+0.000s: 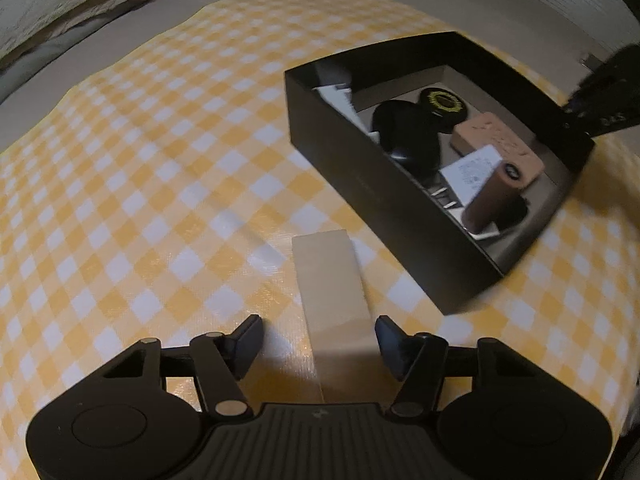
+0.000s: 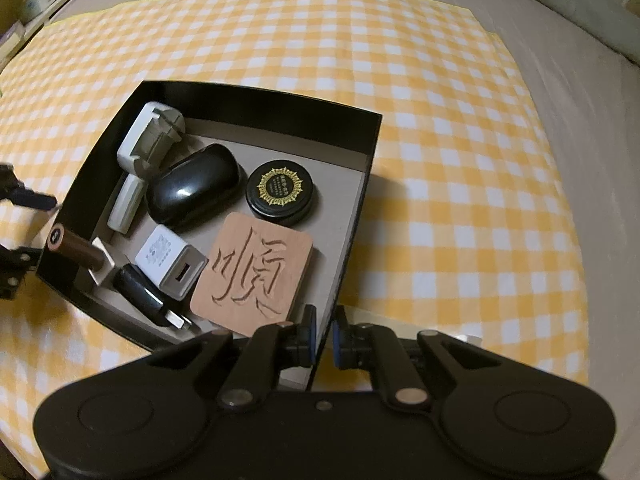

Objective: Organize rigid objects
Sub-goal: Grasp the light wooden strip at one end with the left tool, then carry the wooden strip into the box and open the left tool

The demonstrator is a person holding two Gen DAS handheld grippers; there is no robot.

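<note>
The pale wooden block (image 1: 332,300) lies on the checked cloth (image 1: 140,200) beside the black box (image 2: 352,240), between the half-open left gripper (image 1: 318,346), untouched; the right gripper (image 2: 323,336) pinches the box's wall, so next comes closing and lifting.

A yellow-and-white checked cloth (image 1: 160,184) covers most of both views, creased at the centre of the left wrist view; a grey-brown counter (image 2: 580,92) borders it along the top and right of the right wrist view; pale crumpled fabric (image 1: 68,4) fills the upper left corner of the left wrist view.
</note>
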